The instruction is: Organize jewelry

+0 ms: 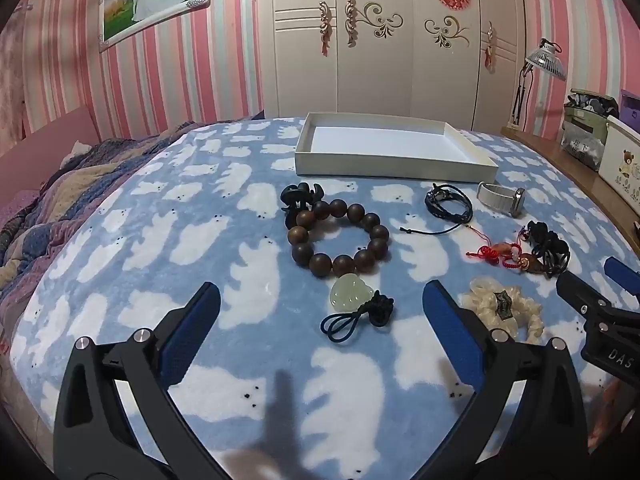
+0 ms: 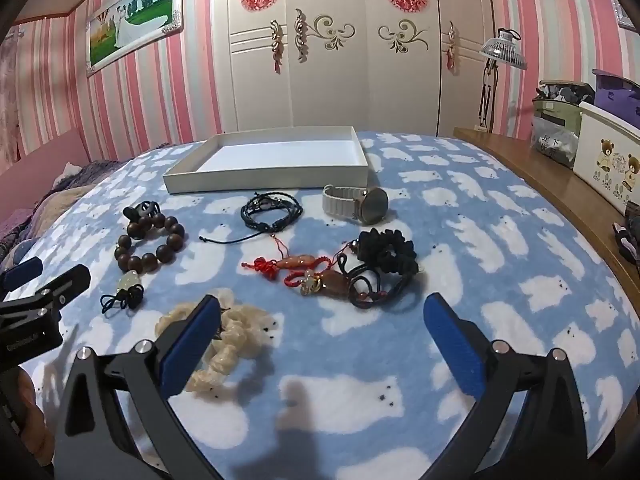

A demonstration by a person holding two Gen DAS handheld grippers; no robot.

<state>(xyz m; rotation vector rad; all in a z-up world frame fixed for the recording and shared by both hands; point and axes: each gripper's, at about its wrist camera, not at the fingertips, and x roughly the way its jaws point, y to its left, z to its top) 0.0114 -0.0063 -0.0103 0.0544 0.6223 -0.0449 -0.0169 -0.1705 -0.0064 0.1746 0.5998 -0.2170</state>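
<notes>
Glossy wooden bead bracelet (image 1: pixel 340 238), translucent jade-like pendant (image 1: pixel 351 294), matt paperboard tray (image 1: pixel 394 160) on a fuzzy fleece blanket (image 1: pixel 224 240).

Your right hand-held gripper's (image 2: pixel 318 334) left finger (image 2: pixel 188 344) hides part of the cream scrunchie (image 2: pixel 236 336); the claw clip (image 1: pixel 300 200) lies partly behind the wooden bead bracelet (image 1: pixel 340 238).

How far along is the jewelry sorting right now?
Nothing looks done: the white tray is empty. Nothing in hand: left gripper and right gripper are open. Left: bead bracelet, jade pendant, watch and the other pieces lie on the blanket.
</notes>
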